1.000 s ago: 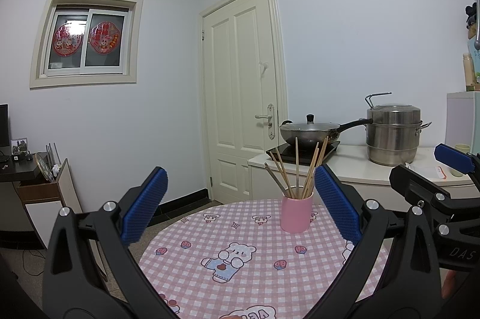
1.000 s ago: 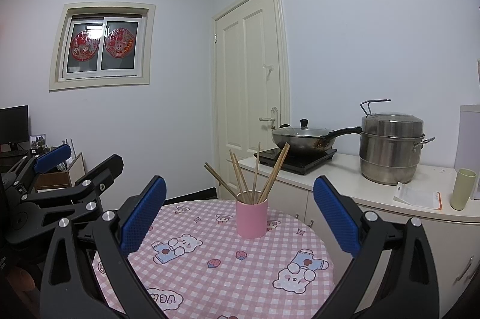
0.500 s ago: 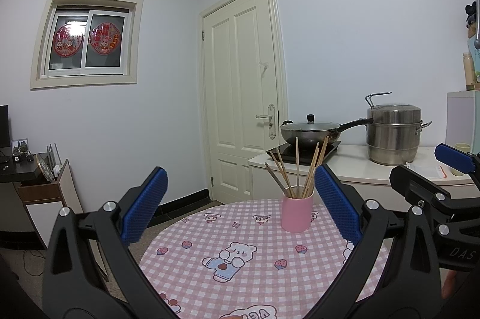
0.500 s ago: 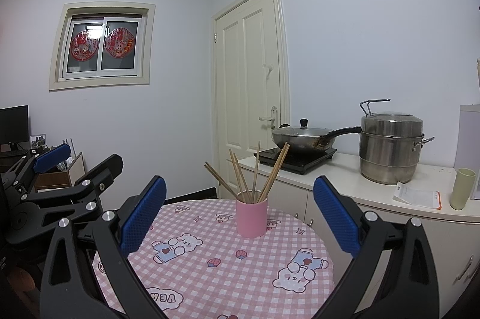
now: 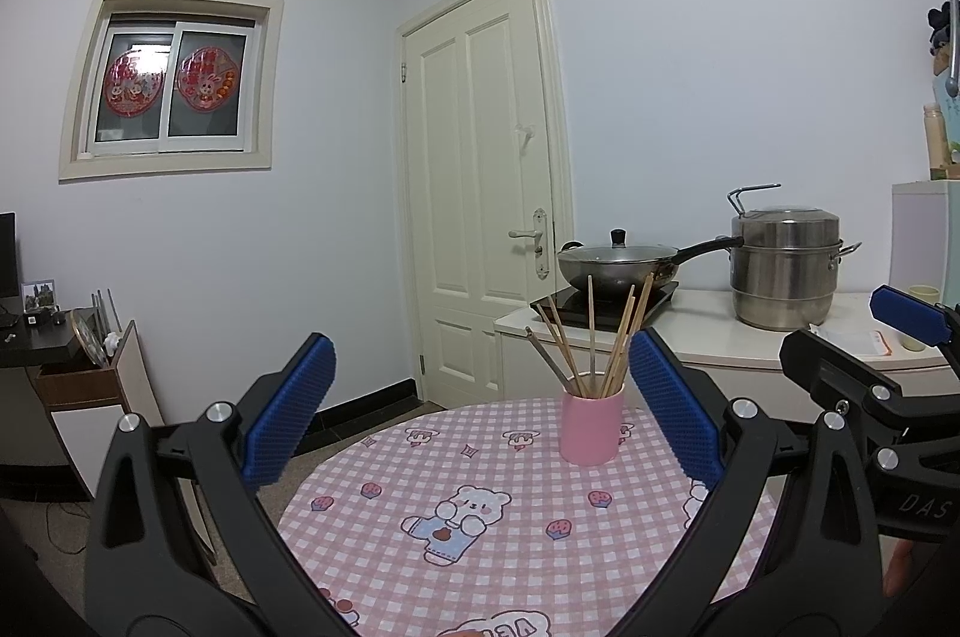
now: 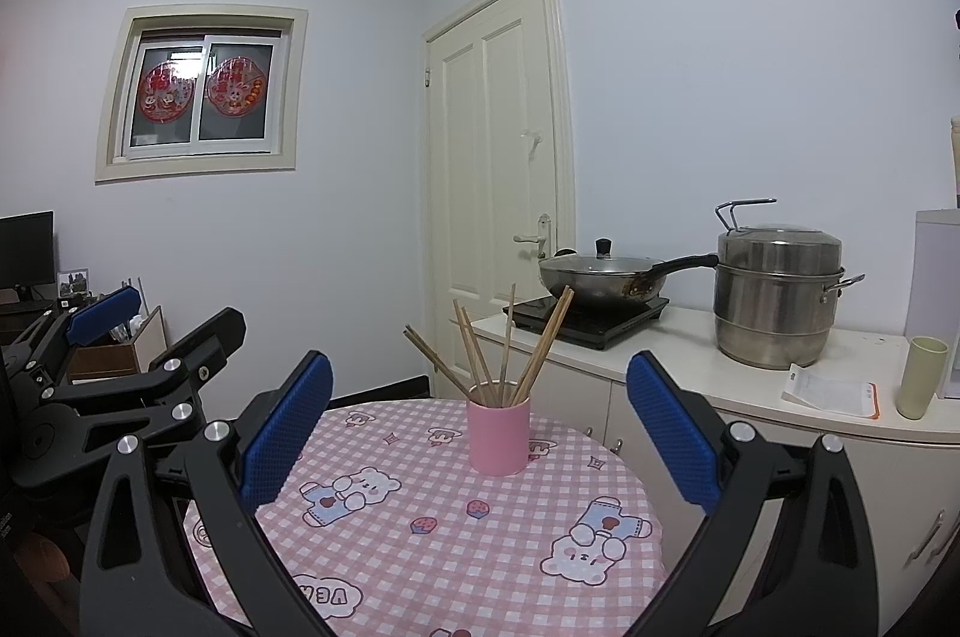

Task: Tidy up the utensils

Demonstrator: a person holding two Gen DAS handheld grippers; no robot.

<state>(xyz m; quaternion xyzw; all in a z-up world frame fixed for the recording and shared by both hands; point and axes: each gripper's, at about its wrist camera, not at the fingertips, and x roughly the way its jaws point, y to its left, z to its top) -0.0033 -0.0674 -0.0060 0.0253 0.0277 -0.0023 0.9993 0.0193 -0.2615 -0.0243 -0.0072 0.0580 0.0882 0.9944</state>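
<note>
Looking along the left gripper [image 5: 480, 415], the left wrist view shows both blue pads [image 5: 288, 412] wide apart with nothing between them, raised over the near edge of a round table [image 5: 420, 469] covered in pink gingham with bear prints. A pink cup [image 5: 590, 426] stands upright on the cloth at about 1 o'clock from the gripper, just inside the right-hand pad, holding wooden chopsticks [image 5: 591, 337] that fan outward. This view alone shows a tall pale cabinet [image 5: 918, 235] at 3 o'clock with a bottle [image 5: 935, 139] on top; the right gripper's arm pokes in at 4 o'clock.

From the right wrist view, the right gripper [image 6: 477, 427] is likewise spread open and empty, level over the table's near edge. The pink cup [image 6: 498, 434] sits dead ahead at 12 o'clock, midway between the pads, chopsticks [image 6: 507, 343] splayed in it. Only here do a green tumbler [image 6: 921, 376] and a paper slip [image 6: 831, 390] show fully on the counter at 3 o'clock, and a dark monitor [image 6: 25, 247] at 9 o'clock, with the left gripper beside it at 9 o'clock. The lidded wok [image 6: 600, 277] and steel steamer pot [image 6: 774, 295] stand behind the cup.

Nothing has shifted since the earlier frames: both grippers stay where they were, cup and chopsticks untouched.
</note>
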